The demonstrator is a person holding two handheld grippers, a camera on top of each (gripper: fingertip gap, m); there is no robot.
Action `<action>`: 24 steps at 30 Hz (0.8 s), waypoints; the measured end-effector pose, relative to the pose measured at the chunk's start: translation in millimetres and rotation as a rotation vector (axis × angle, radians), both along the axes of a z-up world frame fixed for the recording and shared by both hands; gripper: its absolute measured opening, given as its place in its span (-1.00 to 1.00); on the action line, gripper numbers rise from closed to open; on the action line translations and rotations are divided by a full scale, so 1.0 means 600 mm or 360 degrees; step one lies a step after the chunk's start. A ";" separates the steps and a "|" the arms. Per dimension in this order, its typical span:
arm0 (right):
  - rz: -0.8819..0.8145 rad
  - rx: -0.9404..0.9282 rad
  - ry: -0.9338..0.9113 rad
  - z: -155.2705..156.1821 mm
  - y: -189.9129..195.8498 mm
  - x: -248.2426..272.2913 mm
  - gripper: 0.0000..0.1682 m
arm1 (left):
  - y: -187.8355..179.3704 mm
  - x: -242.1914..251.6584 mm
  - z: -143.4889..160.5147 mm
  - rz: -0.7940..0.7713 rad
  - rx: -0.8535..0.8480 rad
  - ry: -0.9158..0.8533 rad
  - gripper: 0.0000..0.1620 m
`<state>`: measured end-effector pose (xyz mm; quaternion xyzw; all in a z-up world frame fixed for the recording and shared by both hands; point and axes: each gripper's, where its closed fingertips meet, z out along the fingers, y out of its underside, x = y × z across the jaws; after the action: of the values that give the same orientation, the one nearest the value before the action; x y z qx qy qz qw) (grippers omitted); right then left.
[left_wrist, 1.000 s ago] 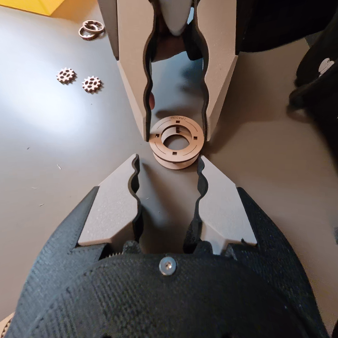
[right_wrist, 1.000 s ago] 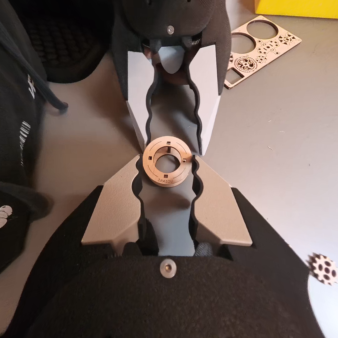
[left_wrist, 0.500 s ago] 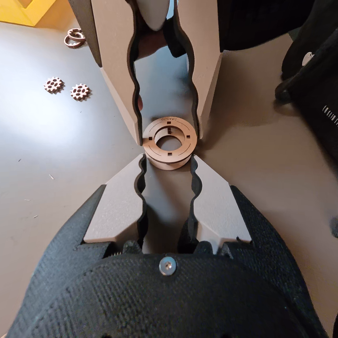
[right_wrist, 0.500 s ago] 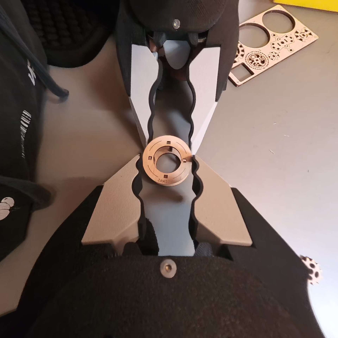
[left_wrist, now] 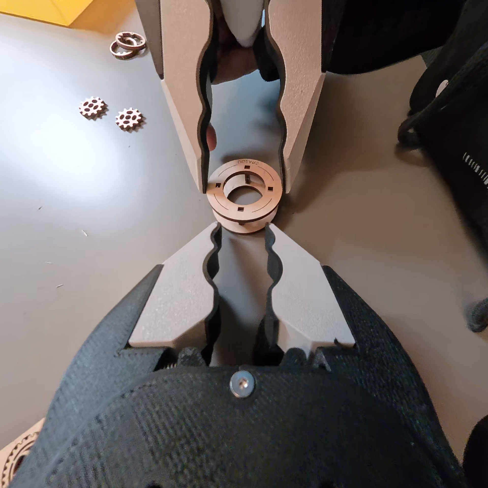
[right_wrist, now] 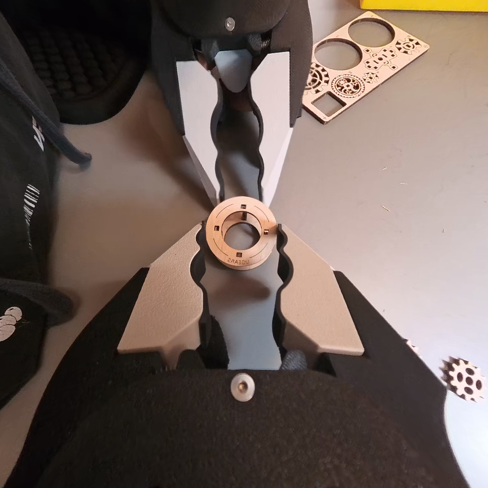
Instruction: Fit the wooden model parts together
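Note:
A small wooden spool [left_wrist: 244,208] made of two ring discs joined by pegs sits between two facing grippers. In the right wrist view my right gripper [right_wrist: 240,228] is shut on the spool [right_wrist: 239,257], with a pad against each side of the top disc, and holds it slightly tilted just above the grey table [right_wrist: 369,211]. My left gripper [left_wrist: 241,225] is open with its jaws narrow. Its fingertips [left_wrist: 215,229] stand at the near edge of the lower disc, and I cannot tell if they touch it. From the right wrist view the left gripper [right_wrist: 240,198] is just behind the spool.
Two small wooden gears [left_wrist: 93,108] [left_wrist: 128,120] and two stacked rings [left_wrist: 128,43] lie at the far left, near a yellow box [left_wrist: 39,10]. A punched-out wooden parts sheet [right_wrist: 369,60] and another gear [right_wrist: 464,384] lie to the right. A person's black clothing [right_wrist: 21,184] lines one side. My left and right fingertips are right by each other.
My left gripper's jaws have narrowed and its tips have moved up to the spool's near edge. My right gripper still holds the spool, which is now slightly more tilted.

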<state>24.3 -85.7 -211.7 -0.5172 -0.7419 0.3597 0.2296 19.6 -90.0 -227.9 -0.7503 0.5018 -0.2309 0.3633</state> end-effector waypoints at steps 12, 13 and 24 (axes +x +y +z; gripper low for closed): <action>-0.0046 0.0035 -0.0063 -0.001 0.003 -0.003 -0.39 | -0.016 -0.003 0.008 0.0018 -0.0199 -0.0118 -0.86; -0.0048 0.0041 -0.0068 -0.002 0.003 -0.004 -0.39 | -0.017 -0.001 0.006 0.0013 -0.0187 -0.0104 -0.90; -0.0051 0.0058 -0.0038 -0.002 0.003 -0.006 -0.39 | 0.003 -0.014 0.007 0.0111 -0.0094 -0.0098 -0.95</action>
<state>20.9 -84.0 -212.8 -0.5290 -0.7427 0.3360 0.2358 11.4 -88.0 -223.7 -0.7703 0.4568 -0.2558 0.3639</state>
